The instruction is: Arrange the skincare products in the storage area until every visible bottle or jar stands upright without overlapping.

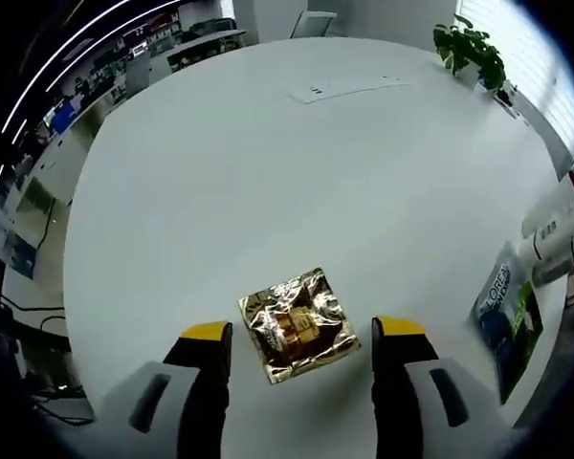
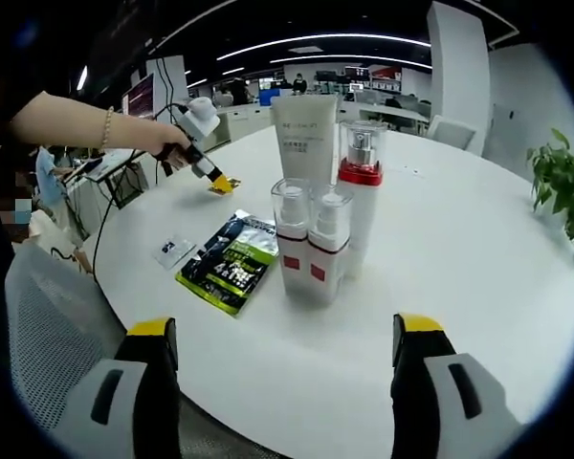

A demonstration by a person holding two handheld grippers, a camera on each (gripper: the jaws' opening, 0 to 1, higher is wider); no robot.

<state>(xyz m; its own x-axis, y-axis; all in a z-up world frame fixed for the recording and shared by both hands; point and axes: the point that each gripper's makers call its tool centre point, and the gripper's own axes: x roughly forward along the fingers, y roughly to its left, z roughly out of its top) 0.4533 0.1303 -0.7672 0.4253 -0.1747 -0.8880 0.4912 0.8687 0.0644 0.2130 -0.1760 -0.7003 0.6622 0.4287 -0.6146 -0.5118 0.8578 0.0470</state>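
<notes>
My left gripper point(image 1: 303, 330) is open above the white table point(image 1: 268, 163), its yellow-tipped jaws either side of a crinkled gold foil sachet point(image 1: 298, 323) lying flat. A green and black sachet point(image 1: 506, 311) and white bottles point(image 1: 555, 239) lie at the right edge of that view. My right gripper point(image 2: 287, 330) is open, held back from a cluster of upright products: two clear pump bottles with red bands point(image 2: 309, 244), a taller red-collared bottle point(image 2: 361, 186) and a white tube point(image 2: 305, 139). The left gripper point(image 2: 210, 172) appears far left, held by a person's hand.
A green and black sachet point(image 2: 229, 260) lies flat left of the bottles, with a small white packet point(image 2: 174, 251) beside it. A potted plant point(image 2: 562, 186) stands at the table's right edge. Papers point(image 1: 349, 89) lie at the far side. Office desks surround the table.
</notes>
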